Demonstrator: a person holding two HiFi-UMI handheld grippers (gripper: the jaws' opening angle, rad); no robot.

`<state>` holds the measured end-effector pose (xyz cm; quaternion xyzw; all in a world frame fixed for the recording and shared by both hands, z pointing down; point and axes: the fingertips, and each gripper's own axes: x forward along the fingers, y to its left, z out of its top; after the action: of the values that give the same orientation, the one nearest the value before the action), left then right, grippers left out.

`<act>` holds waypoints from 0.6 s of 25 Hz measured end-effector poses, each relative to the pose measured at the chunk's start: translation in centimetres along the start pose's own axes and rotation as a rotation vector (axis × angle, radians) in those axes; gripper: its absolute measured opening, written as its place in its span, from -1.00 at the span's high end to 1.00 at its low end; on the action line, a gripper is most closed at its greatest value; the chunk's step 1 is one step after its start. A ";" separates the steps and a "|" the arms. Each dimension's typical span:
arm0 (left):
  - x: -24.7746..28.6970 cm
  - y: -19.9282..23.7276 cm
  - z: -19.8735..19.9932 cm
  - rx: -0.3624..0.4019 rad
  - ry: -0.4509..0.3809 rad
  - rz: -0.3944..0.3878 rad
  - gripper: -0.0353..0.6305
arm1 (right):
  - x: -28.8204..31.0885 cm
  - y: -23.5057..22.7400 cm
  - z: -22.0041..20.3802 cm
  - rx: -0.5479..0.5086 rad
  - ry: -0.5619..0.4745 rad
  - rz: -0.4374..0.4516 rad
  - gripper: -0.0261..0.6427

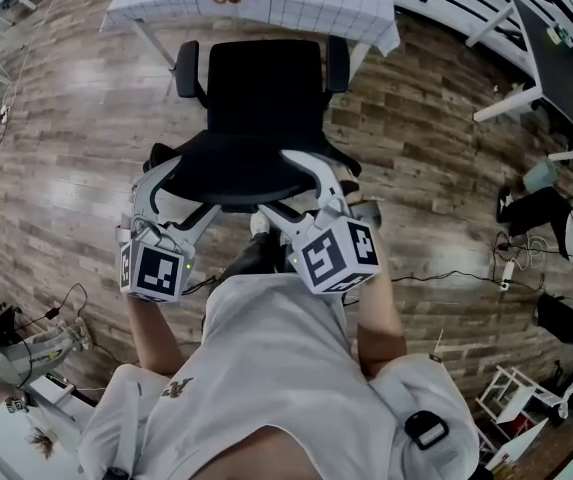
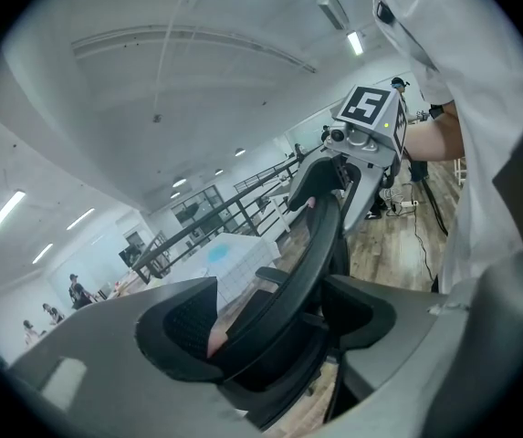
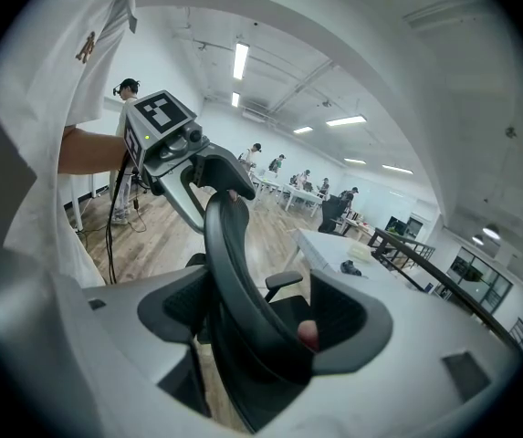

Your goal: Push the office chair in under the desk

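Note:
The black office chair [image 1: 264, 83] faces the desk [image 1: 266, 6], which has a white grid-patterned cloth, at the top of the head view. The chair's seat stands just short of the desk's front edge. My left gripper [image 1: 173, 175] is shut on the left end of the backrest's top edge [image 1: 241, 173]. My right gripper [image 1: 313, 168] is shut on the right end. In the left gripper view the backrest [image 2: 305, 267] runs between the jaws of the left gripper [image 2: 279, 313]. The right gripper view shows the backrest [image 3: 232, 276] between the jaws of the right gripper [image 3: 263, 316].
Wood-plank floor all round. Cables and a power strip [image 1: 507, 268] lie on the floor at the right, beside a dark bag [image 1: 538, 208]. White table legs [image 1: 506, 103] stand at the upper right. Clutter [image 1: 6, 353] sits at the lower left.

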<state>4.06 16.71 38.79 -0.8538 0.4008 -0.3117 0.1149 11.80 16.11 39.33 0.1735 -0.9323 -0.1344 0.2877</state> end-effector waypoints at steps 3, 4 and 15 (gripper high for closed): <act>0.4 0.3 -0.1 0.008 -0.002 0.000 -0.18 | 0.4 -0.5 -0.1 0.003 0.010 0.005 -0.09; 0.5 0.5 -0.1 0.011 -0.002 0.002 -0.17 | 0.5 -0.6 -0.1 0.005 0.014 0.006 -0.09; 1.0 2.4 -1.0 0.019 -0.021 -0.012 -0.18 | 2.3 -1.4 0.3 0.022 0.053 0.013 -0.08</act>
<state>2.46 14.42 38.92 -0.8583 0.3916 -0.3072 0.1254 10.13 14.01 39.73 0.1743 -0.9268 -0.1176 0.3113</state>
